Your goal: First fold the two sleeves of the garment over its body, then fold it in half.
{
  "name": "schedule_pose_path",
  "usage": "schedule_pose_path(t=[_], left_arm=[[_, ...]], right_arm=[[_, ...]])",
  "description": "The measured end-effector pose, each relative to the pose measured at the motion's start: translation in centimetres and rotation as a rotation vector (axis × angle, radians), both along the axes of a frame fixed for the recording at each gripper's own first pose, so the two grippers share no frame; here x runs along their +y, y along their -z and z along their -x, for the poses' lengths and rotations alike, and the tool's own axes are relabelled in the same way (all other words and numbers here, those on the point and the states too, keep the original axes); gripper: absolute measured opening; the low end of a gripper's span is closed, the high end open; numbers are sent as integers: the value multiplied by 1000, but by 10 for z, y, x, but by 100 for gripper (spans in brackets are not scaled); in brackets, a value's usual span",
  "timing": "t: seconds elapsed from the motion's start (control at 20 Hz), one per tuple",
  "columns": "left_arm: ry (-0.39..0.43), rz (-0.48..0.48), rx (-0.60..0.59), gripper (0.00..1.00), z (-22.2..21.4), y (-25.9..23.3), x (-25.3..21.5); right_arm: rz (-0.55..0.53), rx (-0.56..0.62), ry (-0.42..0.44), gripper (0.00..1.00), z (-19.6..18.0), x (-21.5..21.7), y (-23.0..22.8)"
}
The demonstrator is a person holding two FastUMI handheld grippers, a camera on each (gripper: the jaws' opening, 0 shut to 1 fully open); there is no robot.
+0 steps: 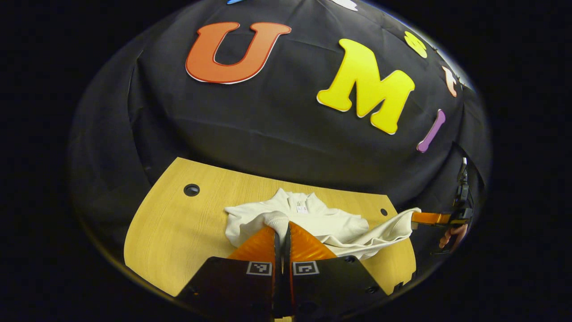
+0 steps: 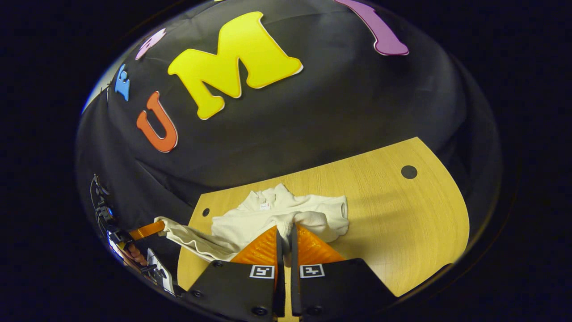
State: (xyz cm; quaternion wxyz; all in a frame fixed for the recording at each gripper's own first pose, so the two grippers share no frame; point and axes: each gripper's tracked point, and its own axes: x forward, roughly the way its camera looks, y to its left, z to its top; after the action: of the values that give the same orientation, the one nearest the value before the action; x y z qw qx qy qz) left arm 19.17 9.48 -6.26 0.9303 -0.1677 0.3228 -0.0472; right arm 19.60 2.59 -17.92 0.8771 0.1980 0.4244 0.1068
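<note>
A cream-white garment (image 1: 321,219) lies bunched on the wooden table (image 1: 178,223), its collar and label toward the far wall. In the left gripper view my left gripper (image 1: 282,229) is shut on a ribbed cuff of the garment, lifted a little. Far right in that view, my right gripper (image 1: 418,218) pinches a stretched end of the cloth beyond the table's edge. In the right gripper view my right gripper (image 2: 286,229) is shut on a fold of the garment (image 2: 277,214), and the left gripper (image 2: 158,228) holds the drawn-out sleeve at far left.
The table (image 2: 402,214) has a dark round hole (image 2: 409,171) in its bare right part and a smaller hole (image 2: 205,211) near the garment. Black cloth wall stands behind. A hand (image 1: 451,237) holds the far gripper off the table's right edge.
</note>
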Motion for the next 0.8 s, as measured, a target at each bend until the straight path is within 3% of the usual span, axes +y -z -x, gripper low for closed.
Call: schedule_pose_path(t=[0.3, 0.8], left_arm=[[-53, 23, 7, 3, -61, 19, 8], [-102, 9, -32, 3, -134, 87, 19]], right_arm=[[-14, 35, 65, 6, -54, 0, 32], [36, 14, 75, 6, -120, 20, 108]])
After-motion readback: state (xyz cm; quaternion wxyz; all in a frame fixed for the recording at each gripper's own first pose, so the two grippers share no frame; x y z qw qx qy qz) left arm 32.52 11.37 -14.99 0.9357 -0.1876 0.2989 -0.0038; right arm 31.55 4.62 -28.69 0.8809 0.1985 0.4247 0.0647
